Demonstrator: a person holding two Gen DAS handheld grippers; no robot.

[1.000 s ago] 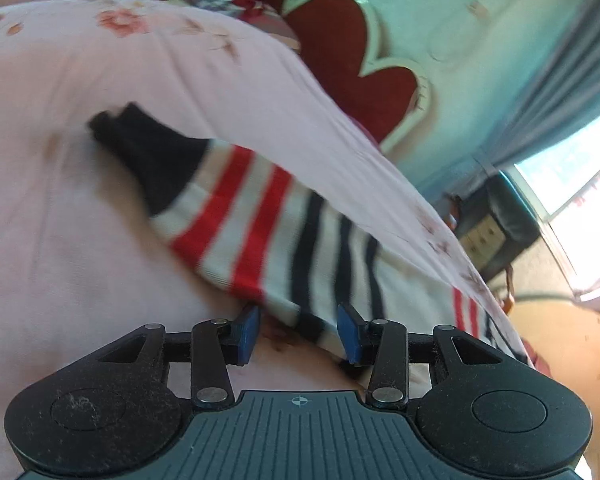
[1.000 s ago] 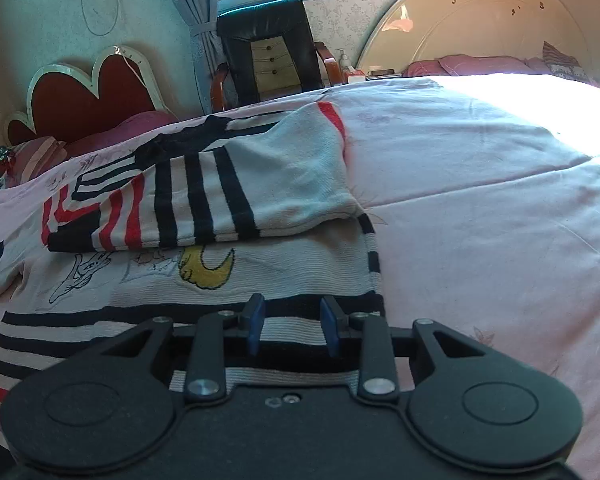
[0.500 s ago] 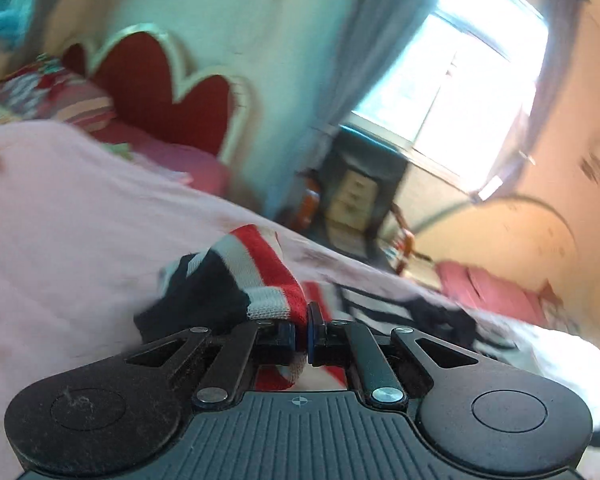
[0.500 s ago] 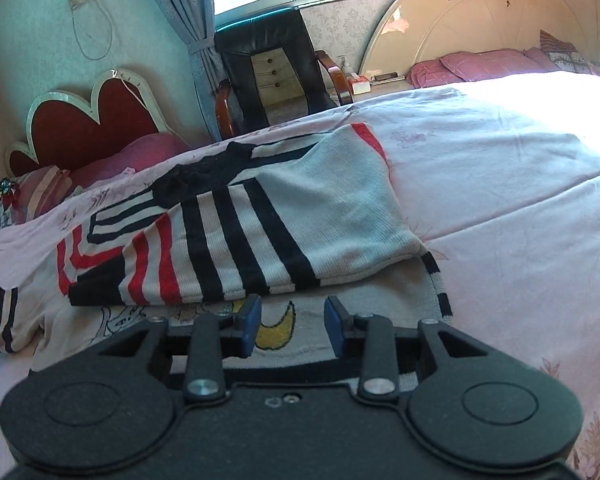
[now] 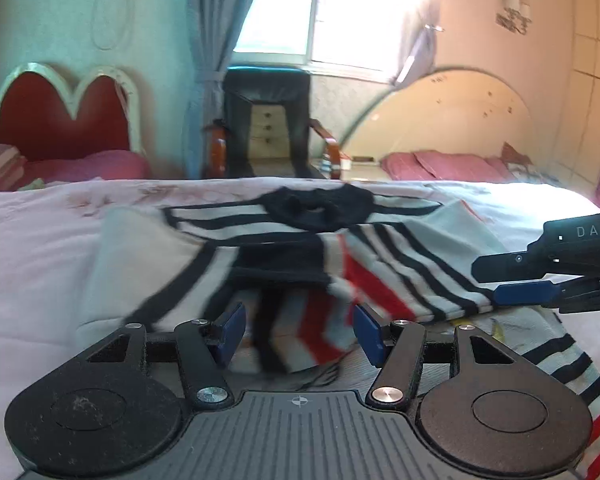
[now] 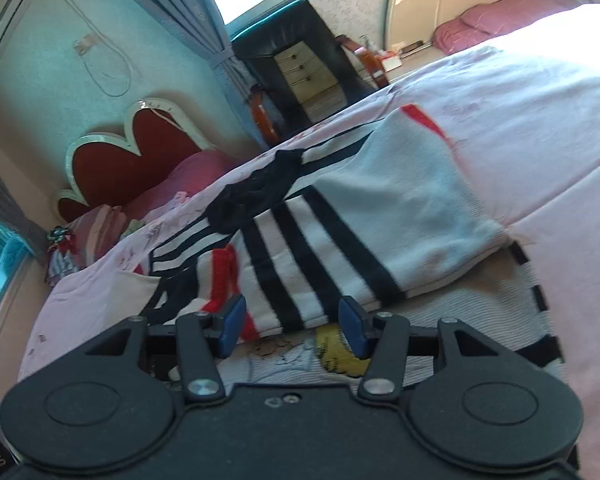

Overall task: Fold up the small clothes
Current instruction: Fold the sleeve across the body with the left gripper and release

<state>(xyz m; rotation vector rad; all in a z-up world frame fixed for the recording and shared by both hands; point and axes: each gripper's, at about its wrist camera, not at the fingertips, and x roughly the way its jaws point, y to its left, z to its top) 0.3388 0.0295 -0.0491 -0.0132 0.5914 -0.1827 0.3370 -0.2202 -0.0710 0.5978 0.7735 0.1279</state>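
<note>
Now the sleeve [image 5: 316,332] lies folded over the sweater [image 6: 380,208] on the bed [image 6: 540,112]. Left tool [image 5: 298,330] and right tool [image 6: 290,326] are opening, gripping nothing.

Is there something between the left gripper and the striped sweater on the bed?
Nothing visible. The left gripper is opening directly over the folded sleeve of the striped sweater; only that fabric lies between its fingers.
</note>
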